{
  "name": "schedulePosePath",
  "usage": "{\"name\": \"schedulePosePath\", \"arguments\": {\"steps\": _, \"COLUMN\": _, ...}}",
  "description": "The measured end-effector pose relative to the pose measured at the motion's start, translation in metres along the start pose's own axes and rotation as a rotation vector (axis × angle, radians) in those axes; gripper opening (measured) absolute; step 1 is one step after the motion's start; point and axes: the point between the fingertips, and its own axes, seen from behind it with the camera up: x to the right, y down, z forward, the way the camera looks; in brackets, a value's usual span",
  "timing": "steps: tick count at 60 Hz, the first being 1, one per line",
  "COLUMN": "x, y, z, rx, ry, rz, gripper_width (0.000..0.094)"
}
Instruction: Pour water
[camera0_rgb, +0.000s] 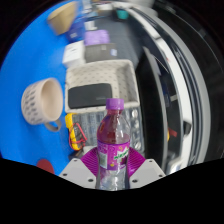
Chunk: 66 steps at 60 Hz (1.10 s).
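The tool (112, 172) has a plastic bottle (113, 145) pinched between its two fingers, both pink pads (89, 160) pressed against the lower body near the purple label, so the jaws stand closed to about the bottle's width. The bottle sits upright with its purple cap (115, 103) on, and that is the first worry: from where I stand the cap looks shut, so tipping now would likely give nothing until it comes off.

The mug (44, 101), beige and lying with its mouth turned toward us, sits off to the left on the blue desk (25, 60), well apart from the bottle. If that is the target, I'd say it needs to be upright first, or the water will run straight onto the desk.

Just beyond the bottle are a white basket (100, 74) and a dark flat item (88, 95), and a small orange-capped thing (72, 128) stands close beside the left finger. A wide swing toward the mug could knock that over. The grip is low on the bottle, so a fast tilt might let it slip or pivot.
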Motion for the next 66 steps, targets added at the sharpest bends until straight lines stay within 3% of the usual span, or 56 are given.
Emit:
{"name": "schedulePosePath", "arguments": {"steps": 19, "x": -0.018, "y": 0.033, "z": -0.011, "rx": -0.050, "ry": -0.182, "rz": 1.047, "gripper_width": 0.0333}}
{"name": "schedulePosePath", "arguments": {"steps": 25, "x": -0.030, "y": 0.052, "z": -0.007, "rx": -0.019, "ry": -0.277, "rz": 1.271, "gripper_width": 0.0332}}
{"name": "schedulePosePath", "arguments": {"steps": 36, "x": -0.077, "y": 0.061, "z": -0.006, "rx": -0.064, "ry": -0.333, "rz": 1.394, "gripper_width": 0.0352}}
{"name": "schedulePosePath", "arguments": {"steps": 45, "x": -0.074, "y": 0.064, "z": -0.006, "rx": -0.031, "ry": -0.300, "rz": 1.400, "gripper_width": 0.0337}}
{"name": "schedulePosePath", "arguments": {"steps": 59, "x": -0.076, "y": 0.066, "z": -0.010, "rx": -0.056, "ry": -0.300, "rz": 1.394, "gripper_width": 0.0532}}
{"name": "schedulePosePath", "arguments": {"steps": 66, "x": -0.079, "y": 0.068, "z": -0.027, "rx": -0.096, "ry": -0.316, "rz": 1.430, "gripper_width": 0.0868}}
